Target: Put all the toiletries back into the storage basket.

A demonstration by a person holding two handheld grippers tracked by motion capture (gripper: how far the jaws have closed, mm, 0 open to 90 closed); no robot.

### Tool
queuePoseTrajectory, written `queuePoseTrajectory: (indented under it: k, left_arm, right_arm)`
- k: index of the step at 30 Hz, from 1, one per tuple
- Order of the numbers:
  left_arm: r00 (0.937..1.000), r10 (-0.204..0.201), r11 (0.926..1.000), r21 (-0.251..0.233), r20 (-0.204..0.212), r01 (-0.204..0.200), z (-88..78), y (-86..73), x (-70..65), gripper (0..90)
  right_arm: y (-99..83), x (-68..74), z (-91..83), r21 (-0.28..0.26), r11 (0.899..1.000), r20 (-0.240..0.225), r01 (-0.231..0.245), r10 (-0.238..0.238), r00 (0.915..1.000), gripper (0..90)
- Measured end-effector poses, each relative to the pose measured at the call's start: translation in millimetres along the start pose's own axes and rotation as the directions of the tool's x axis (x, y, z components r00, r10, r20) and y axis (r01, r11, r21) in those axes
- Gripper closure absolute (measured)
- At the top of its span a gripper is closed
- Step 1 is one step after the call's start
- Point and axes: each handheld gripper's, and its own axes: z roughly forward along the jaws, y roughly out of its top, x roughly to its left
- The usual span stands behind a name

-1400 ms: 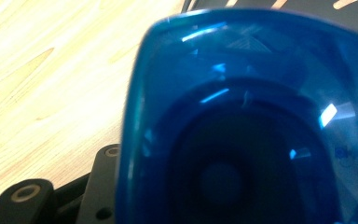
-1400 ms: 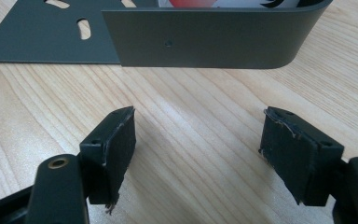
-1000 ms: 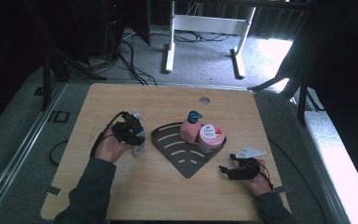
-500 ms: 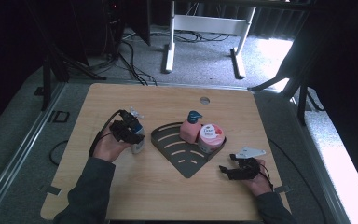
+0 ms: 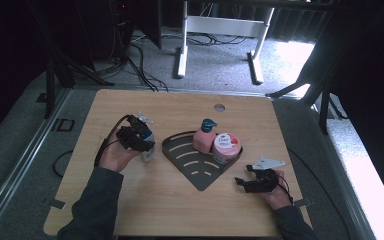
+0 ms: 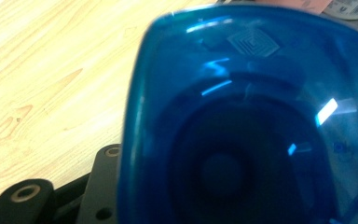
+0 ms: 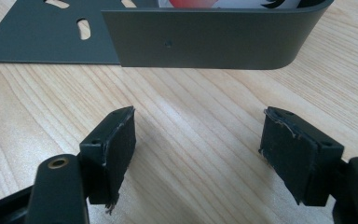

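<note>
A blue see-through bottle (image 5: 147,146) stands at the left of the wooden table, just left of the dark heart-shaped tray (image 5: 182,152). My left gripper (image 5: 141,142) is shut on it, and up close the blue bottle (image 6: 242,121) hides most of the jaws. In the tray stand a pink pump bottle (image 5: 203,137) and a round white jar with a red lid (image 5: 226,146). My right gripper (image 5: 243,183) rests open on the bare wood off the tray's right corner. Its jaws (image 7: 198,135) are wide apart with nothing between them, facing the tray's wall (image 7: 205,42).
A small round hole (image 5: 219,107) marks the table's far edge. Beyond the table stand white desk legs (image 5: 182,45), with cables on the floor. Bare wood lies in front of the tray toward the near edge.
</note>
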Motion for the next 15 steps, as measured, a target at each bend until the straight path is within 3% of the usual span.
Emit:
queuePoseTrajectory:
  k: [15]
  left_arm:
    - [1.0, 0.003, 0.9996, -0.027, -0.004, -0.003, -6.2, 5.5, -2.1, 55.5]
  right_arm:
    - [0.0, 0.0, 0.0, -0.001, 1.0, -0.001, -0.002, 0.002, 1.0, 26.1]
